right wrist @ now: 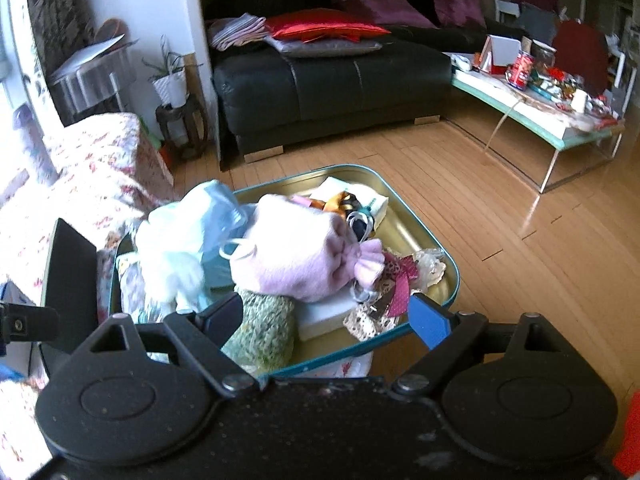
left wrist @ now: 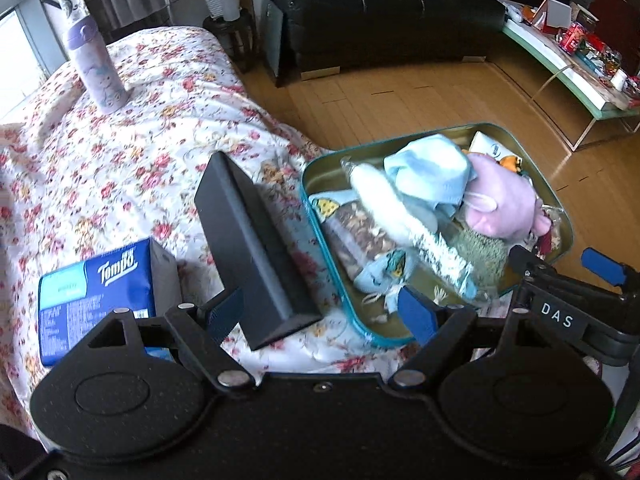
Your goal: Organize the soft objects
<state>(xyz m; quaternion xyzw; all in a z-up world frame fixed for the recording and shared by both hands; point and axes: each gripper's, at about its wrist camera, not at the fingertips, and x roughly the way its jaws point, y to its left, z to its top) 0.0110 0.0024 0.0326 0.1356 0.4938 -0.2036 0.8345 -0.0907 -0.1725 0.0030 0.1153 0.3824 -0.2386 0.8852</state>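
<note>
A teal-rimmed tin tray [left wrist: 328, 176] [right wrist: 416, 232] sits at the edge of the floral bedspread [left wrist: 140, 160]. It is piled with soft things: a pink drawstring pouch [left wrist: 500, 200] [right wrist: 296, 248], a light blue cloth [left wrist: 428, 172] [right wrist: 216, 208], a white fluffy piece [left wrist: 380, 196] [right wrist: 172, 264], a green knitted item [left wrist: 480, 252] [right wrist: 264, 332] and ribbons [right wrist: 400, 280]. My right gripper [right wrist: 326, 320] hangs open over the tray's near rim, with the green knit beside its left finger. My left gripper [left wrist: 320, 312] is open above the bed, left of the tray, gripping nothing.
A long black box [left wrist: 248, 240] lies on the bed between my left fingers' line of sight and the tray. A blue tissue pack [left wrist: 96, 288] and a purple bottle [left wrist: 100, 72] also stand on the bed. Beyond are wooden floor, a black sofa [right wrist: 328, 88] and a cluttered glass table [right wrist: 540, 108].
</note>
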